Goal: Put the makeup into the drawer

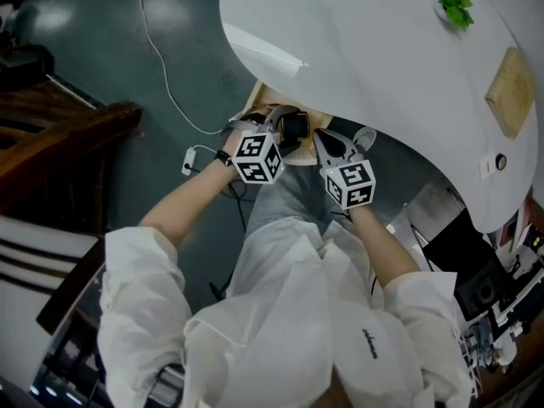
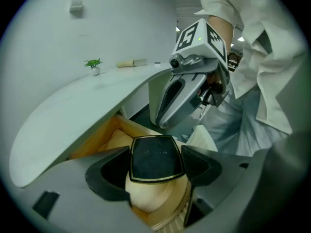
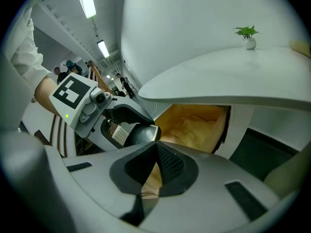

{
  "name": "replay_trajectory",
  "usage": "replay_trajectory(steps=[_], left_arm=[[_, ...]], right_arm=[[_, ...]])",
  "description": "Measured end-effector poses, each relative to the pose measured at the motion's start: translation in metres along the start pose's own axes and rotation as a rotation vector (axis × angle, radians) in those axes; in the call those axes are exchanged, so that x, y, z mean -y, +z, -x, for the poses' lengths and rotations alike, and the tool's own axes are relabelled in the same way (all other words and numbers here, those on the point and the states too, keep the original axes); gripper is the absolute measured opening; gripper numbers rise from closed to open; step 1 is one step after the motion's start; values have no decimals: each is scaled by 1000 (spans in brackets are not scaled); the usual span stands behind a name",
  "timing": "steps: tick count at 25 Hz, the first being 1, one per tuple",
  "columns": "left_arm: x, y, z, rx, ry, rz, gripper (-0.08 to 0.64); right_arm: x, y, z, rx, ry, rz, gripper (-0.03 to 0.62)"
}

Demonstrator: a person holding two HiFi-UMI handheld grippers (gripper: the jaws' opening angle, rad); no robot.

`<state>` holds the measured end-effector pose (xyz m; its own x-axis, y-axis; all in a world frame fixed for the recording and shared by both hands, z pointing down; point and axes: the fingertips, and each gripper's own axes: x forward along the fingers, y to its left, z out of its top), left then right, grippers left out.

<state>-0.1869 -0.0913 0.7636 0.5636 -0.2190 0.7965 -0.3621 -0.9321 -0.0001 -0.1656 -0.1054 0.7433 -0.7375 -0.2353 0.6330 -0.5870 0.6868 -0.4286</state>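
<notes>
Firmly between the two dark pads of the left gripper (image 2: 155, 168), a black, square makeup compact with a thin gold rim (image 2: 154, 155) is held by its opposite edges. The jaws are parted only by its width, and its lid faces the camera. The right gripper (image 3: 156, 167) is seen with its jaws brought together and nothing between them. It is held just beside the left gripper, on the far side of the compact.

Directly below and just beyond both pairs of jaws, an open drawer of pale wood (image 2: 111, 136) is seen, with a crumpled cream cloth or lining (image 3: 192, 130) lying in it. What that soft stuff is cannot be told. Above the drawer and beyond the jaws, a curved white desk top (image 2: 73, 115) overhangs. Far along it, well apart from the grippers, a small green plant in a white pot (image 3: 248, 34) is set.

The step in hand is judged to be the carrying-in: the compact is over the drawer's mouth but not yet laid down. For the next move, the left gripper would need to be lowered under the desk's edge until the compact is near the cloth. The jaws would then be eased apart so that it is laid flat, not dropped. The right gripper seems unneeded until the drawer has to be pushed shut.
</notes>
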Motion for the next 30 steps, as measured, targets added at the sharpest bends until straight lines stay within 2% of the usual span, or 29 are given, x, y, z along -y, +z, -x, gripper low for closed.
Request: replay_trajectory(steps=[9, 16, 30], left_arm=[[11, -17, -35, -45, -164, -188, 342], [17, -28, -56, -97, -266, -275, 343], [32, -71, -112, -236, -339, -379, 344]], right_arm=[[15, -17, -24, -58, -19, -14, 17], [23, -23, -32, -76, -39, -24, 17], [19, -46, -40, -114, -67, -59, 17]])
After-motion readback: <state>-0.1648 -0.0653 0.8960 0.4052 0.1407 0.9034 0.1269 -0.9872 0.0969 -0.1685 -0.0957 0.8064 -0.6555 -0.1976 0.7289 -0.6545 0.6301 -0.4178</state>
